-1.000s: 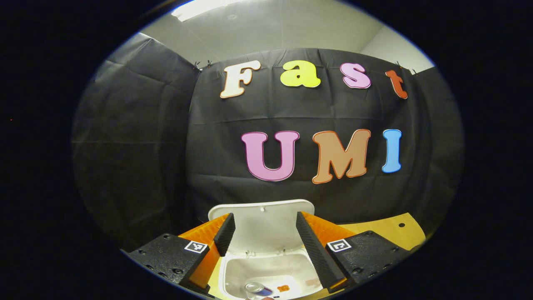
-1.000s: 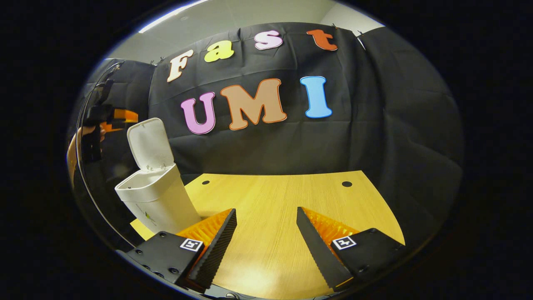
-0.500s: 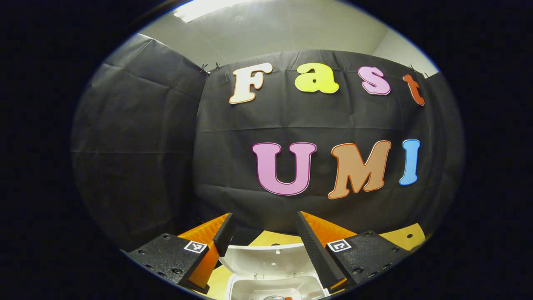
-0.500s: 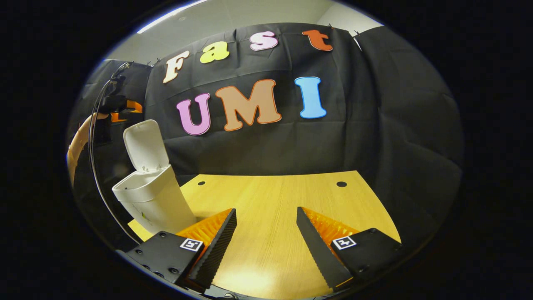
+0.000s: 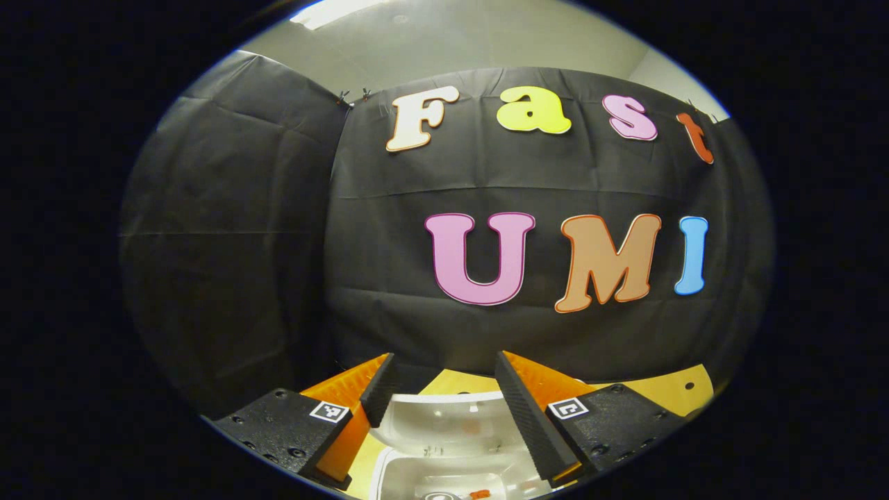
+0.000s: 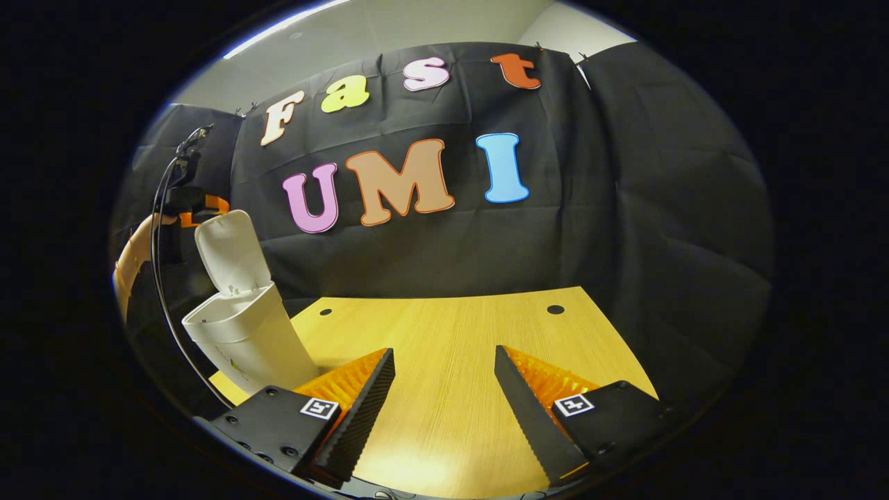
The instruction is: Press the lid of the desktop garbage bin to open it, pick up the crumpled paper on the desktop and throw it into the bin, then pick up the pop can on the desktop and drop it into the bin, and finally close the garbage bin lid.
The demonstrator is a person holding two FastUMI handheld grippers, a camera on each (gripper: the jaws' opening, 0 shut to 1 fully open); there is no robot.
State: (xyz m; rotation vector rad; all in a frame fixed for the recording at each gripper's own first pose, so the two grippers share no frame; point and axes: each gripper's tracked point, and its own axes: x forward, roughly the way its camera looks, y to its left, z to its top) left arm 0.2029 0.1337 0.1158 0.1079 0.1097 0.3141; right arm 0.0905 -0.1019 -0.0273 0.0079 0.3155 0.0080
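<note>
Just above the white bin point(image 5: 444, 472) the left gripper point(image 5: 444, 406) is held, its two fingers spread apart with nothing pressed between them. Between those fingers, in the left gripper view, the raised lid point(image 5: 444, 423) is seen, its inner face turned toward the camera and its top edge lying close under the fingertips. Below the lid the bin's open mouth is shown, and at the very bottom edge the rim of the pop can point(image 5: 437, 496) is glimpsed inside the bin, beside a small orange scrap. Whether the crumpled paper lies in there cannot be told.

In the right gripper view the right gripper point(image 6: 444, 389) is held low over the yellow wooden table point(image 6: 458, 333), its fingers likewise spread wide and empty, with bare tabletop between them. The bin point(image 6: 243, 333) is seen at the left edge of the table, well to the left of these jaws, with the lid point(image 6: 233, 250) standing up and tilted back. Right at the lid's upper edge the left gripper point(image 6: 198, 205) is seen, held by a hand point(image 6: 139, 239), with a black cable point(image 6: 163, 292) curving down beside it.
</note>
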